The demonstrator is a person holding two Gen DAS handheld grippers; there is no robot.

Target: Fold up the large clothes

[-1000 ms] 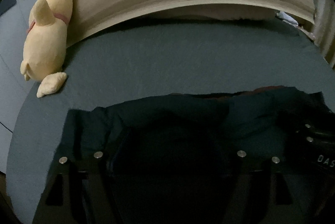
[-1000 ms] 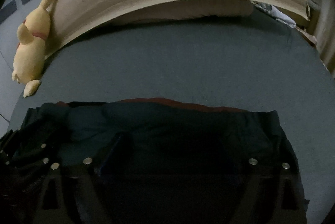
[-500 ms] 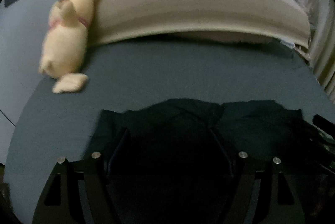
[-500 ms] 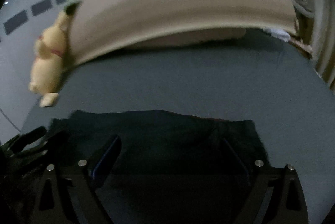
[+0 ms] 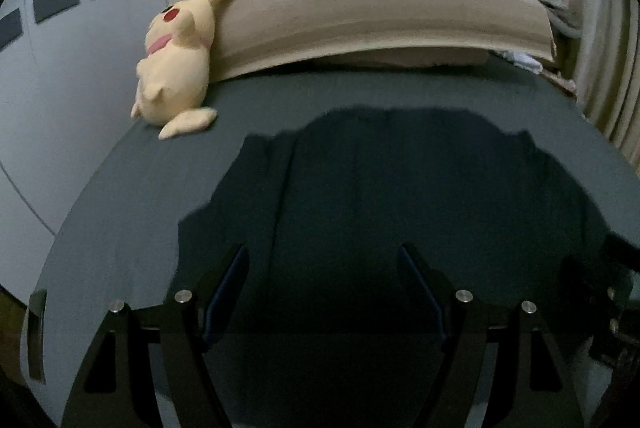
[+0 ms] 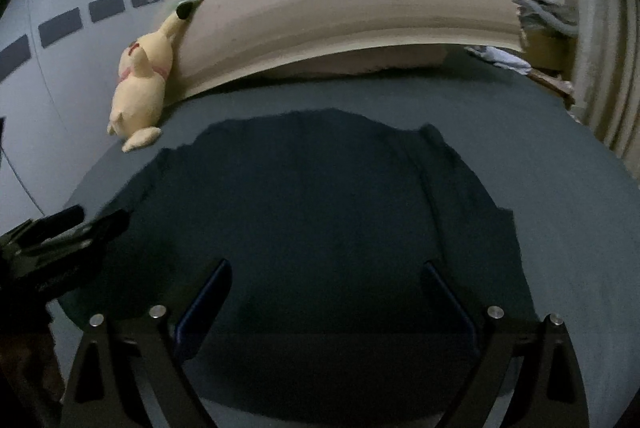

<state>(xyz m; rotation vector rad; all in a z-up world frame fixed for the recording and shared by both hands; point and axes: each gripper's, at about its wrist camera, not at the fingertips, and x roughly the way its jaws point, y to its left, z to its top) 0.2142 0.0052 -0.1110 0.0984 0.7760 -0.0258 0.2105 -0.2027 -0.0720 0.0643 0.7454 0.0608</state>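
Since a second ago you pulled both grippers back and up: the dark garment went from bunched at the fingertips, with a reddish lining edge showing, to lying spread flat on the bed.

Your left gripper had its jaws spread wide, nothing between them, hovering over the near part of the cloth. Your right gripper was the same: released, empty.

Garment sat mid-bed, near edge under both grippers, far edge short of the tan headboard and pillow. Plush toy was at the far-left corner, apart from the cloth.

Risks as I judged them:
- Lighting was dim, cloth dark on a dark sheet; you could have missed the hem and pinched the sheet too.
- A crease ran along the left side; folding over it would have locked it in.
- Uneven grabs left/right would have skewed the fold.

Orientation: which end was collar or waist, I couldn't tell. Long axis looked to run near edge to headboard, though fisheye warp made that uncertain.
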